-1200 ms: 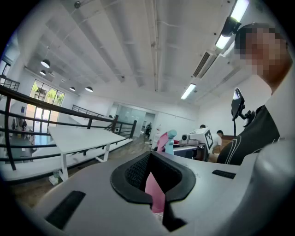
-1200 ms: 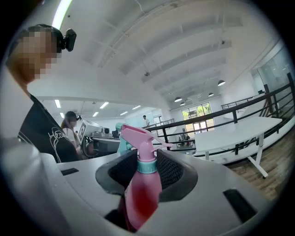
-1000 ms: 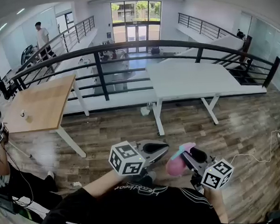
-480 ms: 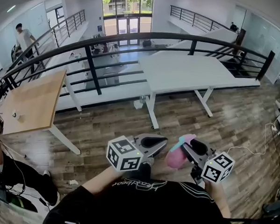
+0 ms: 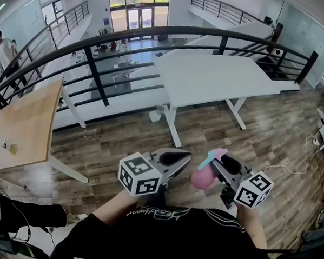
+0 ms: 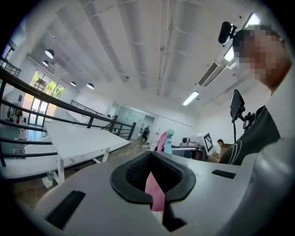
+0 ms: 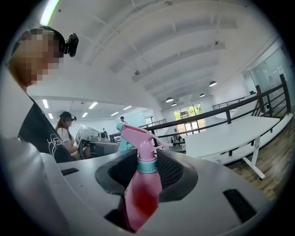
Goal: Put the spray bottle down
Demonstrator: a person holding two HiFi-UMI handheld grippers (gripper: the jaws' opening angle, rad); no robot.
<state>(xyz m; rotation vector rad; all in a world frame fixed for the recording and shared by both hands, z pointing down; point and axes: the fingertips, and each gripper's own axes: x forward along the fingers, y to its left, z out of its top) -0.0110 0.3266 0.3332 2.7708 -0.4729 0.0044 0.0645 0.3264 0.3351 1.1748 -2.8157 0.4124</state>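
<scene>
Jaws of the right gripper are clamped on the pink spray bottle, the dark pads closing round its body just under the teal collar. The bottle stands upright between them, its trigger head pointing to about 10 o'clock in the right gripper view. In the head view the bottle hangs in the air at 5 o'clock, above the wood floor and touching no surface. At its 9 o'clock, near but apart, sits the left gripper. Its jaws are drawn together with the tips meeting and grip nothing. Only a sliver of pink shows through the slot between them. A white table stands at 12 to 1 o'clock, a wooden table at 9 o'clock, and a dark railing runs behind both.
</scene>
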